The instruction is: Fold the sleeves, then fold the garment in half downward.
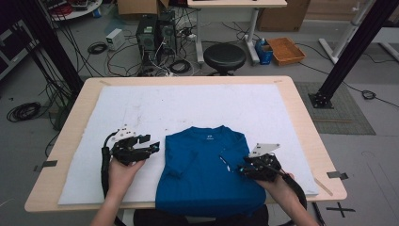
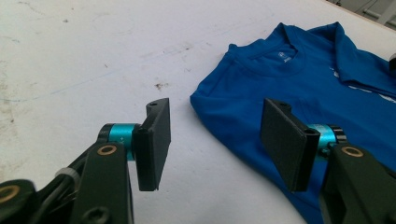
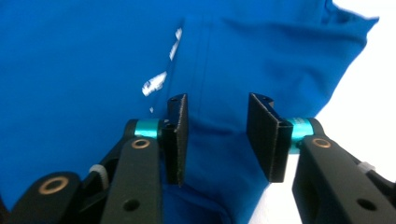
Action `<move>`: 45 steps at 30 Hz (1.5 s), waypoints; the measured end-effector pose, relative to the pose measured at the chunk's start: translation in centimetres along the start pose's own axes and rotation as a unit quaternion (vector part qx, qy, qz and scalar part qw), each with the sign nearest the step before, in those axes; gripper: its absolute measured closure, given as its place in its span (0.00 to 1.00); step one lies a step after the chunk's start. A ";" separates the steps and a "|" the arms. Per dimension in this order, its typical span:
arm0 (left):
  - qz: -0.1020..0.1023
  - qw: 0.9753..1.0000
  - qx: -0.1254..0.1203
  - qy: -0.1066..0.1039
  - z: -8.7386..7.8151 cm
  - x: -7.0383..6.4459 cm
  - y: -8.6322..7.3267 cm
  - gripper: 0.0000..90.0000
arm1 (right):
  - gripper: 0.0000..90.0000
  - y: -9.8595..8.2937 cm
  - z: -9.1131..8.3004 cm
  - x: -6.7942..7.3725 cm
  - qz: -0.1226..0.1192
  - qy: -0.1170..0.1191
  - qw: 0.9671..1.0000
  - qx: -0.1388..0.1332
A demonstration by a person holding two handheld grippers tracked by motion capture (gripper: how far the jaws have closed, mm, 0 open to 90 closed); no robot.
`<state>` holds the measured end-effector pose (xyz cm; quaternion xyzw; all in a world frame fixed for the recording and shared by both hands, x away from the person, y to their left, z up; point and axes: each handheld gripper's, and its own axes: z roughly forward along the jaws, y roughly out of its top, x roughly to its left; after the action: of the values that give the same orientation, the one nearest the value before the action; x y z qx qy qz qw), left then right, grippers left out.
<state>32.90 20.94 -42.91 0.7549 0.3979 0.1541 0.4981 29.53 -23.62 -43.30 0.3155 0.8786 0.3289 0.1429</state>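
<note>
The right gripper [image 3: 217, 140], at the bottom of its own view, stands with its jaws apart, empty, over the folded right edge of the shirt [image 3: 93, 70], likely lining up to pinch that fold. The left gripper [image 2: 215, 140] is spread wide too, holding nothing, low over the white mat [image 2: 70, 60] just left of the shirt's sleeve. In the high view the shirt [image 1: 207, 174] lies at lower centre, its hem hanging over the table [image 1: 61, 136] edge.
</note>
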 end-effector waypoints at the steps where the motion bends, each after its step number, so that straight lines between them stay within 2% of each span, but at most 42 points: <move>1: 0.003 1.000 -0.001 0.000 0.0 -0.1 0.1 0.48 | 0.63 0.1 -0.2 -0.1 0.004 0.000 1.000 -0.009; 4: 0.015 1.000 0.000 -0.006 0.2 -0.5 0.5 0.48 | 0.58 0.7 -1.1 -1.0 0.015 -0.010 0.999 -0.043; 7: 0.028 1.000 0.000 -0.007 0.5 -1.0 0.9 0.48 | 0.52 1.3 -1.9 -2.6 0.038 -0.017 0.996 -0.073; 10: 0.050 0.999 0.003 0.006 0.5 -1.5 1.4 0.48 | 0.49 1.7 -2.3 -4.3 0.058 -0.021 0.993 -0.101; 13: 0.051 0.999 -0.004 0.003 0.4 -1.8 1.7 0.48 | 0.46 2.0 -2.5 -6.1 0.064 -0.035 0.990 -0.118; 16: 0.056 0.998 -0.010 0.009 0.3 -1.9 1.7 0.48 | 0.44 2.0 -2.5 -7.3 0.073 -0.046 0.988 -0.129; 18: 0.059 0.998 -0.011 0.016 0.2 -1.9 1.6 0.48 | 0.44 1.6 -2.5 -7.5 0.079 -0.049 0.986 -0.136; 22: 0.056 0.998 -0.013 0.020 0.2 -1.7 1.3 0.47 | 0.43 0.7 -2.7 -7.5 0.071 -0.059 0.986 -0.141; 27: 0.058 0.998 -0.015 0.017 0.2 -1.9 1.3 0.47 | 0.43 0.1 -2.8 -7.9 0.077 -0.068 0.985 -0.141; 32: 0.059 0.998 -0.009 0.009 0.3 -2.0 1.4 0.46 | 0.43 0.3 -2.8 -8.2 0.082 -0.075 0.983 -0.148; 37: 0.045 0.999 -0.002 -0.002 1.0 -1.6 1.8 0.46 | 0.44 0.8 -2.1 -8.8 0.102 -0.071 0.981 -0.150; 40: 0.027 1.000 0.014 -0.001 1.9 -1.0 2.3 0.46 | 0.48 1.0 -1.6 -9.4 0.117 -0.065 0.981 -0.144; 42: 0.014 1.000 0.016 -0.001 2.5 -0.7 2.6 0.46 | 0.53 1.2 -1.1 -9.8 0.124 -0.059 0.981 -0.137; 45: -0.005 0.999 0.033 -0.001 3.6 0.0 3.0 0.47 | 0.58 1.6 -0.1 -10.5 0.142 -0.041 0.981 -0.125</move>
<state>36.47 18.10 -41.95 0.7689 0.4065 0.1378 0.4739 38.18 -29.57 -41.73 0.4299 0.7702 0.4397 0.1690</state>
